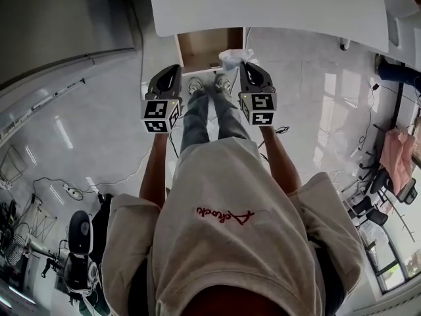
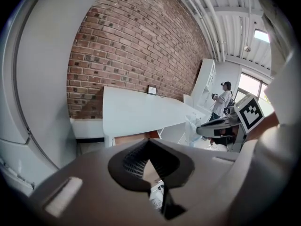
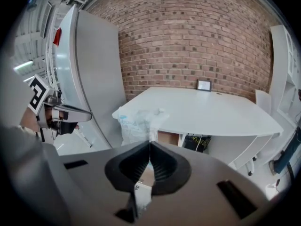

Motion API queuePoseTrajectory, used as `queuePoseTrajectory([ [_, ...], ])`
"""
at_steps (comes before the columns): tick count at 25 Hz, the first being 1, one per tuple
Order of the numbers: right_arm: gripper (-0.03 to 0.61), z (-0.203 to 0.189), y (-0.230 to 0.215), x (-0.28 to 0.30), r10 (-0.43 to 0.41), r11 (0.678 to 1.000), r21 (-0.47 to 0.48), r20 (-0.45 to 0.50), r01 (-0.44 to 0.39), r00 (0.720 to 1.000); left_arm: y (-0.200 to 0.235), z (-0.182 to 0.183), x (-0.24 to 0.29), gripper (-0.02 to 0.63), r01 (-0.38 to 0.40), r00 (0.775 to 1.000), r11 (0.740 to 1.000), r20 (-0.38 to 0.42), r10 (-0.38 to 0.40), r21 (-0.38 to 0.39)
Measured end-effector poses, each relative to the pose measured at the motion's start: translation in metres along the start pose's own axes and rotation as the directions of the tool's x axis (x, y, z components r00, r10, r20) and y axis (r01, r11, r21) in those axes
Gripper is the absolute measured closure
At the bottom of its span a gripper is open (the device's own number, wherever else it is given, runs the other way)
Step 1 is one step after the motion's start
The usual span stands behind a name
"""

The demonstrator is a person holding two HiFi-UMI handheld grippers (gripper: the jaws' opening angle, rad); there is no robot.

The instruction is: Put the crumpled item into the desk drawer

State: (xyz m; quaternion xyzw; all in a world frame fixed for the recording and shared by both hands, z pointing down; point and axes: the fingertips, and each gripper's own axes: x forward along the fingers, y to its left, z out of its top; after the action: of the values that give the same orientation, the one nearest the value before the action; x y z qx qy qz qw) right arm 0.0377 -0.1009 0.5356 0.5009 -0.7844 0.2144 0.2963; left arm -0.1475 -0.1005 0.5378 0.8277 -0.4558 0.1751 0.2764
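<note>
Two: left tongs (image 1: 173,71), right tongs (image 1: 248,66); one crumpled item (image 1: 233,56), one desk (image 1: 263,5), one drawer (image 1: 205,47).

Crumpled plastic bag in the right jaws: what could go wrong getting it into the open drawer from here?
1. The right gripper pinches only a small part of the crumpled bag. Most of it puffs out past the jaws, so it may slip free.
2. In the head view the bag hangs at the right edge of the drawer, just under the desk. It could snag on either one and drop to the floor.
3. The left gripper is shut and empty, so it cannot catch the bag.
</note>
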Motion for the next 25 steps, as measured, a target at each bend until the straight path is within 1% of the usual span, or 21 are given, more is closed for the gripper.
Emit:
queuePoseTrajectory([
  [4, 0.566, -0.013, -0.007, 0.007, 0.044, 0.999, -0.011, -0.015, -0.044, 0.999, -0.004, -0.013, 0.004, 0.604, -0.036, 0.999, 0.999, -0.016, 0.036, -0.009],
  [10, 0.566, -0.043, -0.021, 0.012, 0.105, 0.994, -0.033, -0.033, -0.106, 0.994, -0.021, -0.037, 0.009, 0.604, -0.09, 0.995, 0.995, -0.039, 0.089, -0.031],
  [18, 0.566, -0.079, -0.044, 0.017, 0.137, 0.99, -0.037, -0.063, -0.14, 0.989, -0.055, -0.065, 0.029, 0.604, -0.101, 0.993, 0.993, -0.062, 0.097, -0.064],
  [25, 0.566, -0.11, -0.047, 0.029, 0.153, 0.988, -0.025, -0.079, -0.155, 0.985, -0.055, -0.1, 0.049, 0.604, -0.108, 0.991, 0.99, -0.085, 0.1, -0.088],
])
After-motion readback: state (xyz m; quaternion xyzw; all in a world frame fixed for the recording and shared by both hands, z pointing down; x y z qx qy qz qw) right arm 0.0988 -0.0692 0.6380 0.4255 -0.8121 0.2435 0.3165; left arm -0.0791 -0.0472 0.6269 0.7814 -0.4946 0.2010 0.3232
